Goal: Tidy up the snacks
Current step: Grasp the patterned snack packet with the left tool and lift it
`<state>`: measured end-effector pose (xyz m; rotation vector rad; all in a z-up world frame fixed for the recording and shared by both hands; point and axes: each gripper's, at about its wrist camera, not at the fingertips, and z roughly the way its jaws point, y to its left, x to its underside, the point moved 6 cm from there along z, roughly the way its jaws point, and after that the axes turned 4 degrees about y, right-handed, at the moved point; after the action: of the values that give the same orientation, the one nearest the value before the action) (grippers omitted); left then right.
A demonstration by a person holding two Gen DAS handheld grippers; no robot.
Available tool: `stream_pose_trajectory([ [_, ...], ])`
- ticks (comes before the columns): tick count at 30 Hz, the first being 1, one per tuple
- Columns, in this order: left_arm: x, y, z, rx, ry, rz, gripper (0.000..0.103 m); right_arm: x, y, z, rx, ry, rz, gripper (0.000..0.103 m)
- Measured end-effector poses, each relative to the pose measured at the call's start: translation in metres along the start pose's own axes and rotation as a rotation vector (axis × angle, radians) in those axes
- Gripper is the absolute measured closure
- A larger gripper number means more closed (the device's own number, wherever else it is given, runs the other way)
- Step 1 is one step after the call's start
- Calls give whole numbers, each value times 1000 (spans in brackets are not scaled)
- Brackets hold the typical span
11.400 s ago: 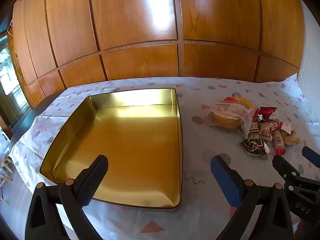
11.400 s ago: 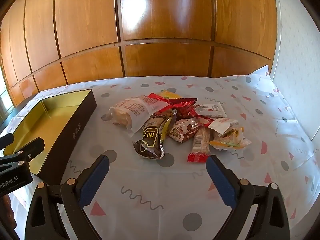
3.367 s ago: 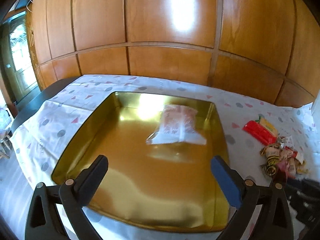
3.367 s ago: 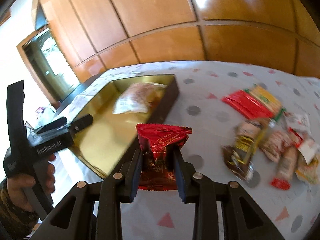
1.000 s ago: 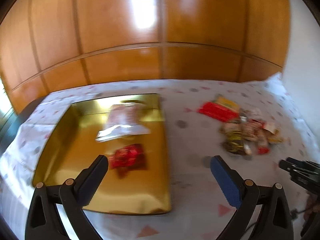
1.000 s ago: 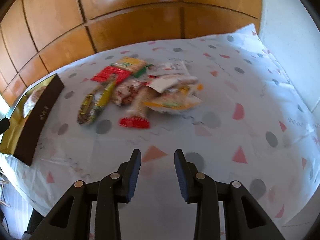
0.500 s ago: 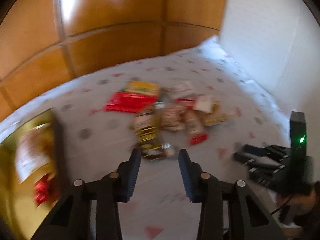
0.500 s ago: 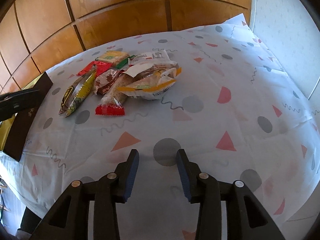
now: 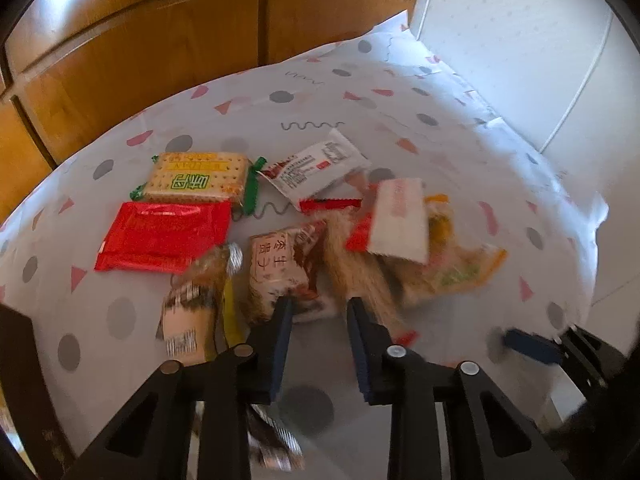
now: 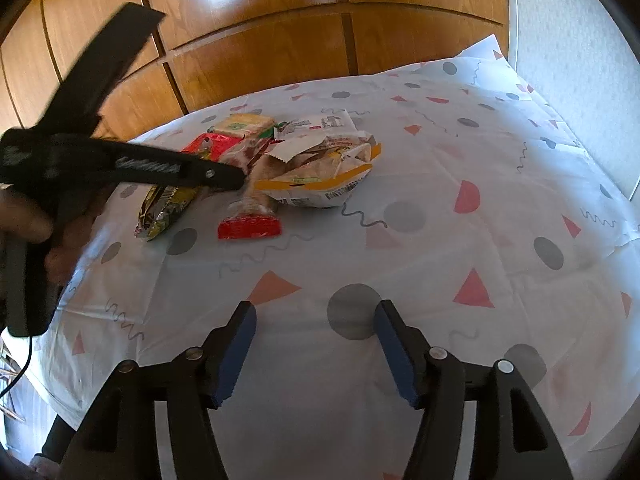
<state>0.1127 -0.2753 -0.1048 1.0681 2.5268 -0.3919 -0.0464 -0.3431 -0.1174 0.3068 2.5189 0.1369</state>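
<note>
Two claws are in view. The left claw [image 9: 318,312] has its jaws drawn nearly together with nothing between the pads; it points steeply down at the near edge of the snack pile. Its tips sit just short of the brown date pack [image 9: 280,268], at 12 o'clock from it. The right claw [image 10: 312,340] has its jaws opening, nothing between them, and hangs over bare cloth, well apart from the pile at its 11 o'clock.

Outward from the left claw: a dark-and-yellow stick pack [image 9: 196,300] at 10 o'clock, a flat red pack [image 9: 164,236] beyond it, and a cracker pack [image 9: 198,180] further at 11 o'clock. A white sachet [image 9: 316,170] lies at 12 o'clock. A blurred heap of overlapping wrappers [image 9: 416,256] lies at 1 o'clock. All rest on the patterned cloth [image 10: 440,208] over the bench. The tray meant to receive the snacks is not clearly in view; only a dark edge at far left of the left view.

Risks, as judged:
- The left jaws are too narrow to straddle any pack; pressing on would shove the date pack into the pile rather than take it.
- The packs overlap, so a grip at the edge may lift two or drag a neighbour.
- Slick wrappers may slip from a corner pinch.
- The left view is blurred, so alignment cannot be confirmed.
- Both claws approach one pile; they could collide.
</note>
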Motion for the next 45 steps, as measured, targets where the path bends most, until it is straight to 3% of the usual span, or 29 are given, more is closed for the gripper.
stream_pose_trajectory([
  [6, -15, 7, 11, 33, 0, -24, 75, 0, 0, 0, -5, -6, 4, 40],
  [8, -18, 12, 7, 115, -6, -83, 68, 0, 0, 0, -10, -7, 11, 37],
  [9, -19, 15, 6, 131, -7, -109, 56, -1, 0, 1, -15, -8, 12, 34],
  [10, -21, 20, 5, 146, -10, -151, 54, -1, 1, 1, -17, -10, 14, 33],
  [14, -25, 34, 7, 220, -2, -301, 56, 0, 3, 2, -14, -18, 10, 30],
  [16, -29, 37, 11, 177, 7, -324, 63, 0, 3, 2, -16, -20, 10, 30],
  [19, -36, 41, 18, 120, 18, -362, 64, 1, 4, 2, -17, -21, 5, 30],
  [24, -43, 40, 12, 142, 8, -389, 63, 1, 6, 1, -22, -24, 3, 28],
  [30, -54, 47, 17, 153, 34, -465, 51, 0, 9, 1, -29, -21, -1, 26],
  [35, -57, 52, 39, 87, 106, -481, 53, 0, 10, 2, -35, -15, -8, 26],
  [37, -58, 53, 44, 81, 110, -489, 60, 0, 10, 2, -35, -13, -17, 26],
  [40, -59, 54, 45, 97, 103, -494, 59, 0, 10, 2, -39, -19, -16, 26],
  [45, -60, 50, 47, 51, 124, -434, 58, 0, 10, 3, -37, -19, -18, 26],
])
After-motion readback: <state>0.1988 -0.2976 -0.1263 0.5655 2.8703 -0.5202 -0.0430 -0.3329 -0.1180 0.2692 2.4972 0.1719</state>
